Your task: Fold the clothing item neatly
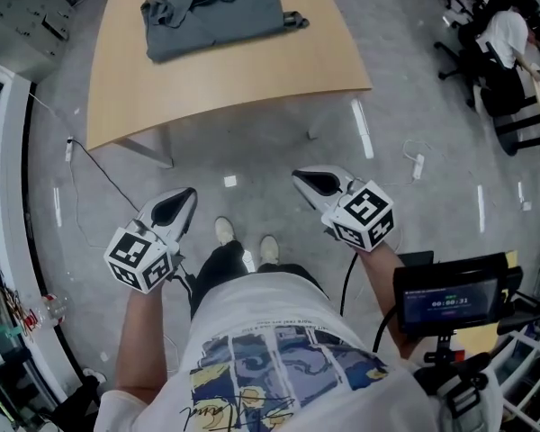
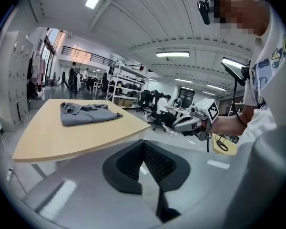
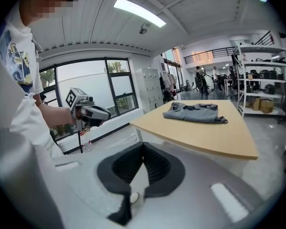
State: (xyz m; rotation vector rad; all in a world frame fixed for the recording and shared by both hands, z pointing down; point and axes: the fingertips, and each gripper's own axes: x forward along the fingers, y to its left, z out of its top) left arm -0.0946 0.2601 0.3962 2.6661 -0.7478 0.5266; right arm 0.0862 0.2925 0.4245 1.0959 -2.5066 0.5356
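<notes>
Grey rumpled folded garment (image 1: 214, 14), curved pale-wood table (image 1: 225, 84)

Peeking past the grey plastic right tool (image 3: 143, 149), pinched together and empty, toward a grey cloth garment (image 3: 195, 112) on the pale wooden desk (image 3: 214, 140).

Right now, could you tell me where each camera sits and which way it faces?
Head view: on the person's head, facing steeply down; shows left gripper, right gripper, legs, shoes.
Left gripper view: on that gripper, along its shut jaws towards the table; shows right gripper, torso.
Right gripper view: likewise, facing the table; shows left gripper.
Shared: all show the grey shirt on the table.
</notes>
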